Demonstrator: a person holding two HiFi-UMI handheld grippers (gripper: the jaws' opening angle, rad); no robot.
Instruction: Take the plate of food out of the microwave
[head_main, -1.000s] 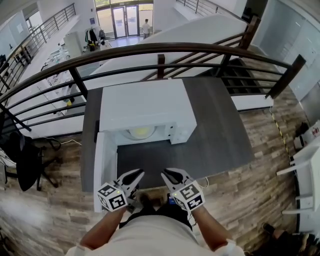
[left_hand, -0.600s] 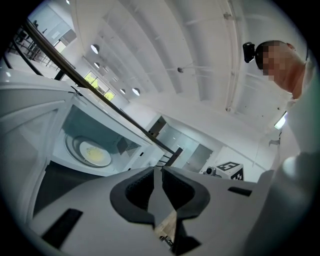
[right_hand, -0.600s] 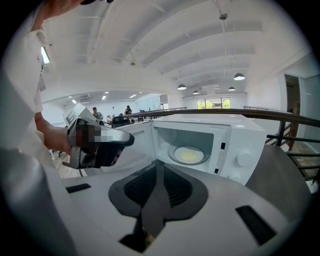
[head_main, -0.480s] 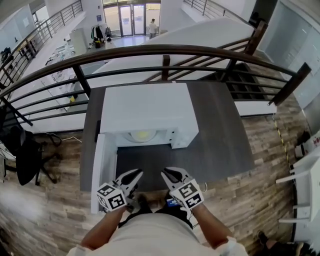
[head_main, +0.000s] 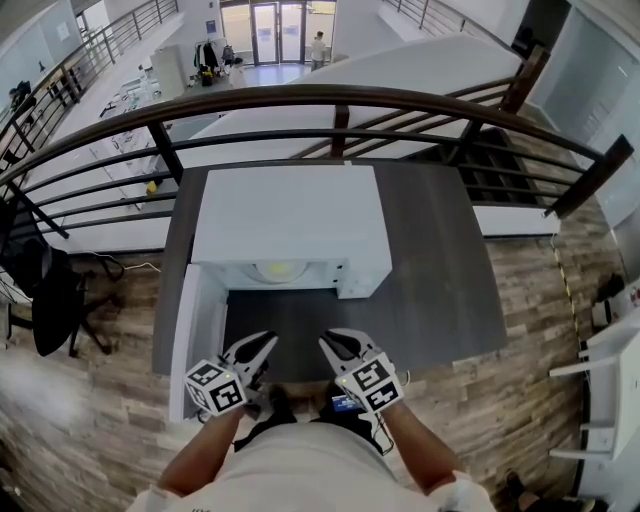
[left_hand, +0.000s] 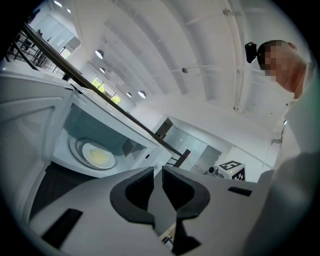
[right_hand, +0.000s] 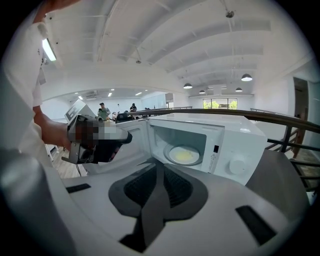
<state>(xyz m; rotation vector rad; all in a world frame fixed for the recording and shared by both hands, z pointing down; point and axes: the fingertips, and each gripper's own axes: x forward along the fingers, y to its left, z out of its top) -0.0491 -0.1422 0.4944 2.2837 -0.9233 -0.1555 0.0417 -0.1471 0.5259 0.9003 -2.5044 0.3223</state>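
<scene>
At lower centre, the left gripper (head_main: 258, 346) has its jaws slightly apart and empty; the right gripper (head_main: 334, 343) has its jaws together, pinching nothing.

Dark table (head_main: 440, 275), curved railing (head_main: 300, 96), black chair (head_main: 47, 300), wood plank floor (head_main: 550, 295)

L tongs (left_hand: 157, 171) slightly apart, empty; plate w/ food (left_hand: 97, 155) in open microwave (left_hand: 92, 125).

Plate (head_main: 279, 270) half hidden under microwave (head_main: 290, 225) top, food (right_hand: 184, 155) too small to identify, distant person (head_main: 318, 45) too small to make out
</scene>
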